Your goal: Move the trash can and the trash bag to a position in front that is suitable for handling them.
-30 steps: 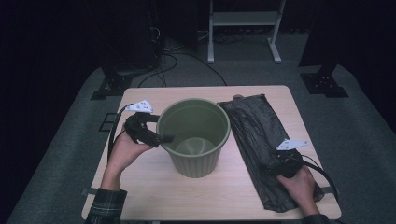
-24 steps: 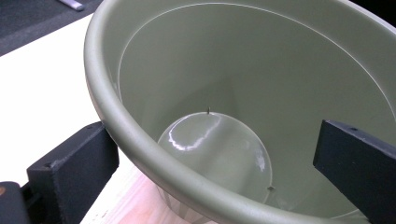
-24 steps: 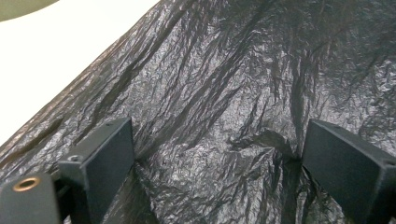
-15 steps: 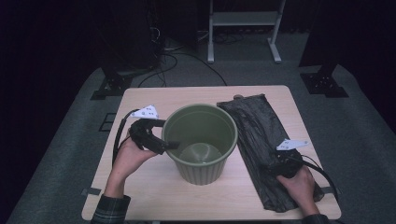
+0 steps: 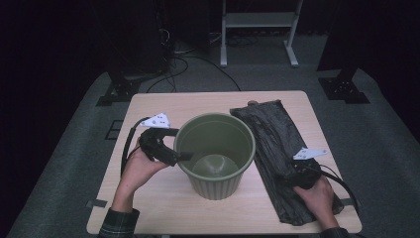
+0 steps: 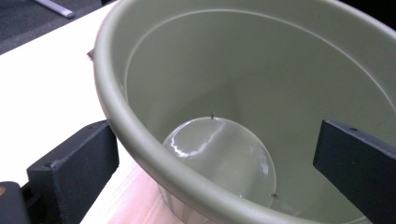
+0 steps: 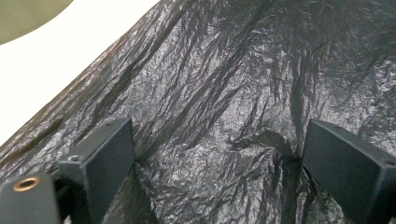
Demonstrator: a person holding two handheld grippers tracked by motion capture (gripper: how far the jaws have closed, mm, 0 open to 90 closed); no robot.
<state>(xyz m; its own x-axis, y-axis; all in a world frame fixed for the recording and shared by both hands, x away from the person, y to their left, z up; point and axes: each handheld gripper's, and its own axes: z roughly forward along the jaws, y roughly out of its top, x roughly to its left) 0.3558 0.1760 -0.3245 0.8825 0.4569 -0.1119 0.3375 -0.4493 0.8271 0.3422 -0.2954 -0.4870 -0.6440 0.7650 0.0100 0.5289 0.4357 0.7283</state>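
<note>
An olive-green plastic bin (image 5: 215, 153) stands upright and empty in the middle of the wooden table (image 5: 163, 106). My left gripper (image 5: 181, 156) is open at its left rim. In the left gripper view one jaw is outside the bin (image 6: 224, 93) and the other inside, the gripper (image 6: 212, 149) straddling the rim without closing on it. A crumpled black plastic bag (image 5: 270, 134) lies flat to the right of the bin. My right gripper (image 5: 291, 176) rests on its near part, and its jaws (image 7: 219, 135) stand wide apart against the bag (image 7: 224, 70).
Beyond the table, on the grey floor, are a white metal stand (image 5: 257, 29), loose cables (image 5: 183, 54) and two black stand bases (image 5: 119, 89) (image 5: 344, 87). Bare tabletop lies behind the bin and at the near left.
The bin has shifted slightly right and toward me, and my left gripper has moved with it at the rim. The right gripper has stayed on the bag.
</note>
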